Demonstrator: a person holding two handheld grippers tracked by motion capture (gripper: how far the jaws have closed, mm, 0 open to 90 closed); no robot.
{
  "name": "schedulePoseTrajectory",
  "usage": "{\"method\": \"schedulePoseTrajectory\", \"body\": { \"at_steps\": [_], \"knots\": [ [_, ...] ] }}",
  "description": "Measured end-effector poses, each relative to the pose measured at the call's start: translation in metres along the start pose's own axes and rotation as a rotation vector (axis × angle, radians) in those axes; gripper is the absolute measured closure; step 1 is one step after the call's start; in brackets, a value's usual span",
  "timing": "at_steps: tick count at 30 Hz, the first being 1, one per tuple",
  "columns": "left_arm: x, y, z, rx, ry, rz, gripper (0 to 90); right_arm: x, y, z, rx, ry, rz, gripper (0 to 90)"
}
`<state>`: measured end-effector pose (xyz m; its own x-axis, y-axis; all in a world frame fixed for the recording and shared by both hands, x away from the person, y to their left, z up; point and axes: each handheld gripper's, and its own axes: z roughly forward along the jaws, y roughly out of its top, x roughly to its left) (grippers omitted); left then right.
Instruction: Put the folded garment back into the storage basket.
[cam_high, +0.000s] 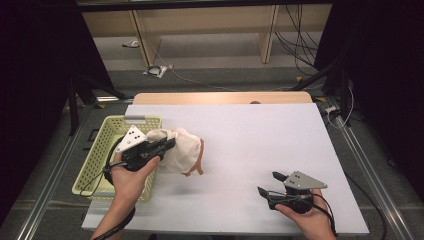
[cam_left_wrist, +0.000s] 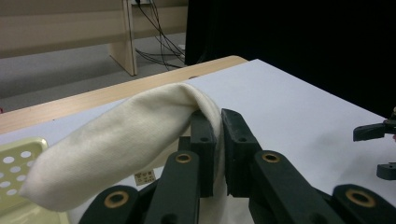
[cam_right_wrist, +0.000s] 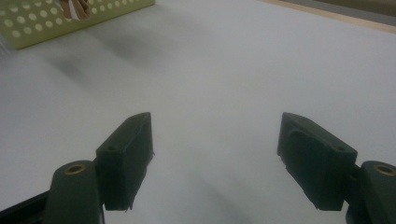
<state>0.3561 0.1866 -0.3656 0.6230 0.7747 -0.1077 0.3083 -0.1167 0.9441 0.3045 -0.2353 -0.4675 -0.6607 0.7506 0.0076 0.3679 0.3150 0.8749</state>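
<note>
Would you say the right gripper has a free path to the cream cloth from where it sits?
Probably yes: the right gripper is open, and bare white tabletop lies between it and the cream cloth, which the left gripper holds pinched.

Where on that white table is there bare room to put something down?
The broad white sheet between the cream cloth and the right gripper lies bare, as does its far right side. It is crowded at the left, where the left gripper pinches the cloth beside the green basket.

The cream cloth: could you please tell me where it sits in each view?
High view: cream cloth left of centre, beside the green basket, clamped by the left gripper.
Left gripper view: cloth draped left from the shut jaws.
Right gripper view: not identifiable.
Shared landmark: the green basket.
</note>
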Motion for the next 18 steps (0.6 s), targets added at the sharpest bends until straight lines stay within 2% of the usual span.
{"method": "schedulePoseTrajectory", "body": {
  "at_steps": [18],
  "knots": [
    [0.0086, -0.0005, -0.0024, -0.002, 0.021, -0.008, 83.7, -0.0005, -0.0003, 0.0009, -0.002, 0.001, 0.003, 27.6]
  ]
}}
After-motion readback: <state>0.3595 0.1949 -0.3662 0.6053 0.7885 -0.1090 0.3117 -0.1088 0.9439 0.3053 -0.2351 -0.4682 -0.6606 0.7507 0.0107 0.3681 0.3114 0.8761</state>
